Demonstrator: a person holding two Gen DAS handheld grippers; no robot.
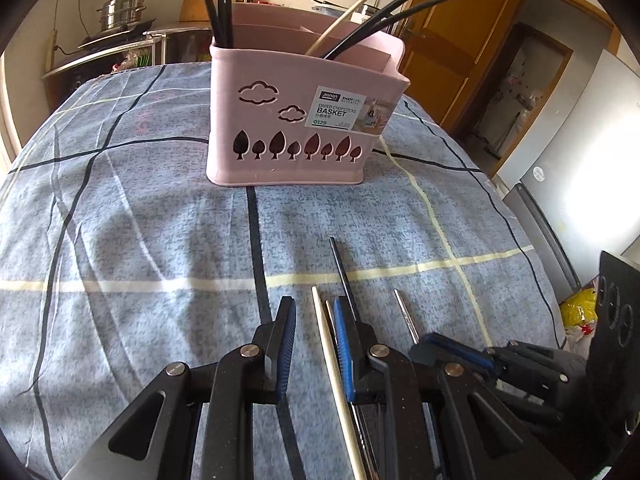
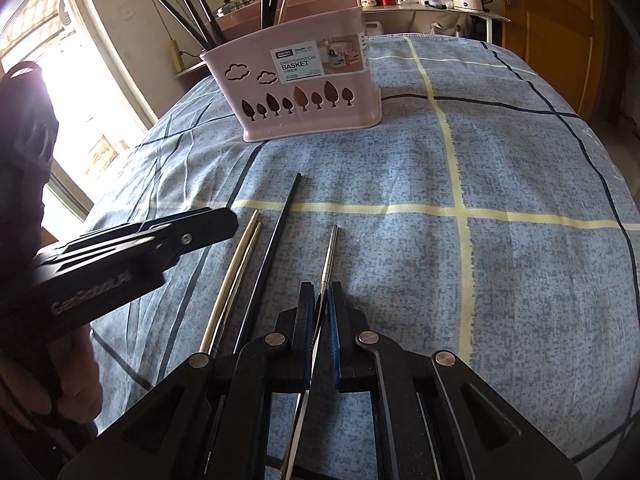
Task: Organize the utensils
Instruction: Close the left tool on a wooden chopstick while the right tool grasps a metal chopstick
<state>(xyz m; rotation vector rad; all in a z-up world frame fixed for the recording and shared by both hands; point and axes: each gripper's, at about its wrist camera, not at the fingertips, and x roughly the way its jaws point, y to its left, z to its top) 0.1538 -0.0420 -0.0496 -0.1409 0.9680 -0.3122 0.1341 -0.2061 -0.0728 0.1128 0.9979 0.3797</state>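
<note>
Steel chopstick (image 2: pixel 330 256) lies lengthwise on the blue checked cloth (image 2: pixel 500 160) covering the tabletop, tip pointing toward the basket. Right gripper (image 2: pixel 321 300) has its jaws nearly together with this chopstick's shaft between the pads, pads pressing on it; the chopstick looks to rest on the cloth.

Just left of it in the right wrist view: a black chopstick (image 2: pixel 280 224), then a pale wooden pair (image 2: pixel 240 256) lying side by side. All run roughly parallel, near one another but apart.

Left gripper (image 1: pixel 314 312) sits over the left end of this row. Jaws stand partly open with nothing clamped. Its right finger (image 1: pixel 342 332) lies between the wooden chopstick (image 1: pixel 324 328) and the black chopstick (image 1: pixel 340 268); contact with either cannot be told. Only cloth shows between the jaws. From the right wrist view the left gripper body enters from the left, a hand (image 2: pixel 76 384) behind it.

Pink divided chopstick basket (image 1: pixel 288 120) stands upright further back on the cloth, well apart from the loose chopsticks. Cloud and tree cut-outs on its front, a label at upper right. Black chopsticks (image 1: pixel 218 4) stand in its left compartment; further black ones (image 1: pixel 400 4) and one wooden (image 1: pixel 344 20) lean out on the right.
</note>
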